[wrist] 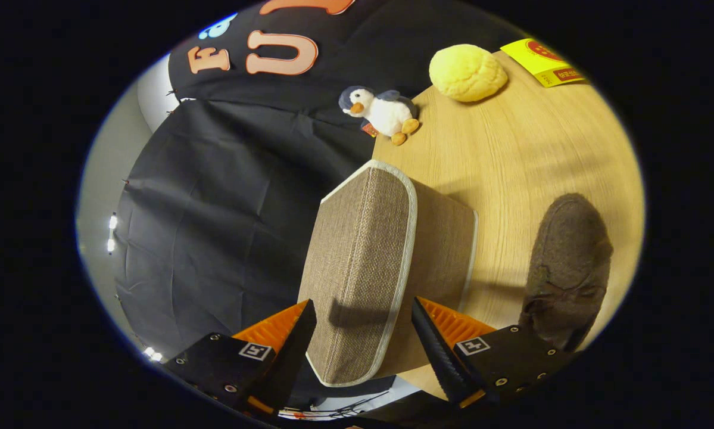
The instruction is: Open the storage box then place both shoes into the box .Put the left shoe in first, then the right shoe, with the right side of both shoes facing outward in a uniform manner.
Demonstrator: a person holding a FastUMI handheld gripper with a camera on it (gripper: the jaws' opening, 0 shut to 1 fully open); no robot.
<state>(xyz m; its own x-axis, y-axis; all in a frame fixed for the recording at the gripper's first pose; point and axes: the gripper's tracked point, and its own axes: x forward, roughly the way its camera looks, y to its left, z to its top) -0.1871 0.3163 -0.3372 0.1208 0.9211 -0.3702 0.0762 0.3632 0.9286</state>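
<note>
The brown woven-fabric storage box (386, 262) with pale piping is being framed between the spread fingers of the gripper (364, 333), its lidded face turned toward the tool and its long axis running away from the fingers; neither finger is being pressed on it, so nothing is being held. A brown fuzzy shoe (568, 268) is lying on the light wooden table (511, 161) beside the box. Beyond the box, a plush penguin (380, 113) and a yellow sponge-like ball (467, 72) are being left aside.
</note>
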